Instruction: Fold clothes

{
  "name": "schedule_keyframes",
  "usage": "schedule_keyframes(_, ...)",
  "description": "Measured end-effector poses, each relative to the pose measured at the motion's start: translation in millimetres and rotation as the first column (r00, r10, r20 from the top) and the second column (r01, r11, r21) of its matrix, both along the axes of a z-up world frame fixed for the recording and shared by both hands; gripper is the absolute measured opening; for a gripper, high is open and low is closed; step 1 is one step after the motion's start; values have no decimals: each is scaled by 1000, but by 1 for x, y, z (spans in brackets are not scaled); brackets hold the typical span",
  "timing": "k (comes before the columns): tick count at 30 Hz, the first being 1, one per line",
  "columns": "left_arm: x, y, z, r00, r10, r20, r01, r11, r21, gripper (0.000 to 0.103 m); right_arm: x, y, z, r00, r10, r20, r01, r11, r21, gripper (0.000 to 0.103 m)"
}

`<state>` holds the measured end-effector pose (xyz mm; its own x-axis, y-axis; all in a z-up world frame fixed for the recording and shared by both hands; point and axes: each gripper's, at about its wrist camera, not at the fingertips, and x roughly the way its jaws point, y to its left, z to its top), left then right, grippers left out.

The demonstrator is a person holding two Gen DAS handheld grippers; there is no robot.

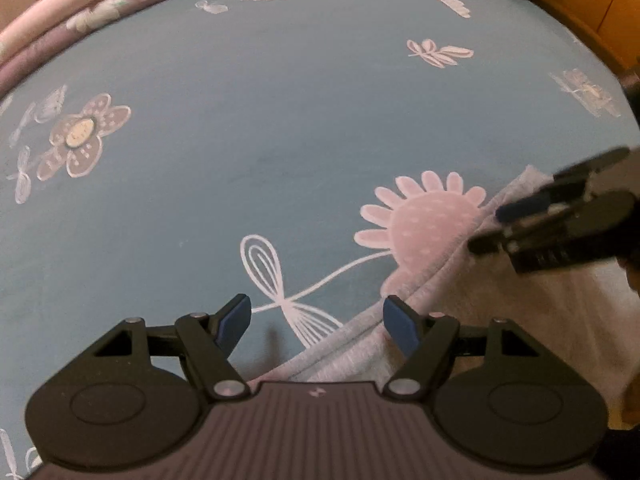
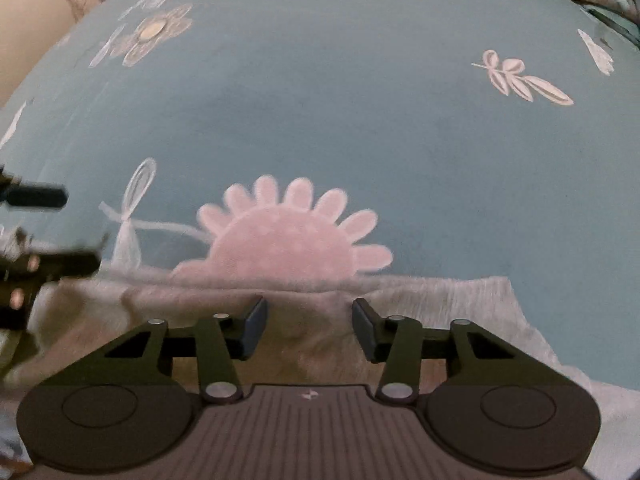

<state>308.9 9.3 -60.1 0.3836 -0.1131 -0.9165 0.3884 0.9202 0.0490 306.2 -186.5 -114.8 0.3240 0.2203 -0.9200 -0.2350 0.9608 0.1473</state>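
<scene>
A pale grey garment (image 2: 440, 300) lies flat on a blue bed sheet (image 1: 260, 140) printed with pink and white flowers, its hemmed edge covering the lower part of a big pink flower (image 2: 288, 236). The left claw (image 1: 316, 326) hangs released over that edge — one pad above bare sheet, the other above cloth, nothing gripped. The right claw (image 2: 310, 328) hovers over the garment, its jaws parted and empty, with cloth showing between them.
</scene>
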Motion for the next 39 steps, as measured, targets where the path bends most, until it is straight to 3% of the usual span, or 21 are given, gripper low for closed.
schedule_keyframes(2,-1,-4,-3,1000,7,7,-7,999,39,69,12,-3,-4,999,-22,44,22,1000,0,52)
schedule_keyframes(4,-3,-1,-2,1000,9,3,-9,999,46,68,22,-15,6,996,-57,64,53,997,62,52)
schedule_keyframes(7,-12,-4,0,994,-107,-2,107,994,30,59,21,-30,20,997,-46,64,40,995,97,53)
schedule_keyframes(9,-22,-7,-4,969,-248,-2,248,966,69,42,14,-37,24,998,-14,57,10,997,76,54)
schedule_keyframes(11,-30,-11,-12,934,-355,-31,356,927,115,33,7,-41,26,998,23,52,-25,999,45,55)
schedule_keyframes(13,-35,-8,-19,904,-424,-52,427,894,136,32,3,-42,26,997,54,49,-55,998,19,55)
schedule_keyframes(18,-35,6,-36,871,-469,-145,487,863,133,32,2,-38,24,997,67,43,-68,998,19,55)
schedule_keyframes(24,-28,23,-49,869,-424,-256,454,888,70,32,3,-26,26,995,85,55,-86,996,16,57)
schedule_keyframes(29,-19,36,-52,878,-395,-270,412,911,4,34,2,-20,26,994,93,52,-94,996,11,61)
schedule_keyframes(32,-13,45,-54,869,-406,-282,407,912,-55,34,2,-17,26,994,99,47,-100,995,14,61)
schedule_keyframes(35,-3,60,-55,875,-367,-316,342,930,-135,33,1,-12,28,992,118,42,-120,992,35,61)
schedule_keyframes(39,-8,69,-49,903,-303,-305,284,953,-105,34,-3,12,41,959,269,86,-278,951,132,60)
